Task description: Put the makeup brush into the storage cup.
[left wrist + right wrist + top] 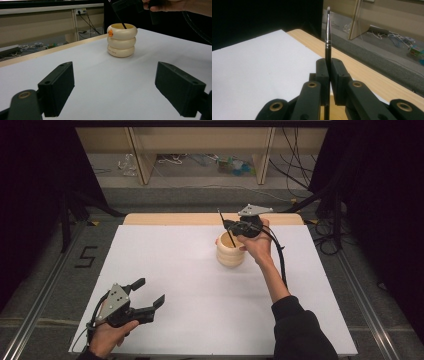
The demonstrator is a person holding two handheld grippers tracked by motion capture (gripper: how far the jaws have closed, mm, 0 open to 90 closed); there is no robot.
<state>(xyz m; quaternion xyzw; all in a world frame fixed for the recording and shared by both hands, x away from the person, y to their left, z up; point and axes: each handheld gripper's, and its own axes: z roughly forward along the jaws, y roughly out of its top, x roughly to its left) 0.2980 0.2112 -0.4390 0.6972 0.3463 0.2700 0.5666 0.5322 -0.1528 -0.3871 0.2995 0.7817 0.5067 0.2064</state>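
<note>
The right gripper [226, 224] is hanging over the far middle of the white table [200, 320], its jaws pinching a thin black brush [226, 227] that is slanting down into the mouth of a cream holder [230, 251] shaped like three stacked rings. The right gripper view is showing what the high view is too coarse to give: the two black pads [322, 72] are pressing together on the brush [328, 50] shaft, a silver band is sitting above them, and the pale bristle tip is pointing up and away; the holder itself is lying below that camera's frame. The left gripper view is looking across the table at the holder [122, 40] from the near left, showing an orange spot on its top ring and the brush [120, 18] end dipping inside its rim, with the right gripper [120, 4] above. The left gripper [151, 292] is resting at the near left corner in the person's left hand [107, 337], jaws spread wide with nothing between them, well apart from the holder.
</note>
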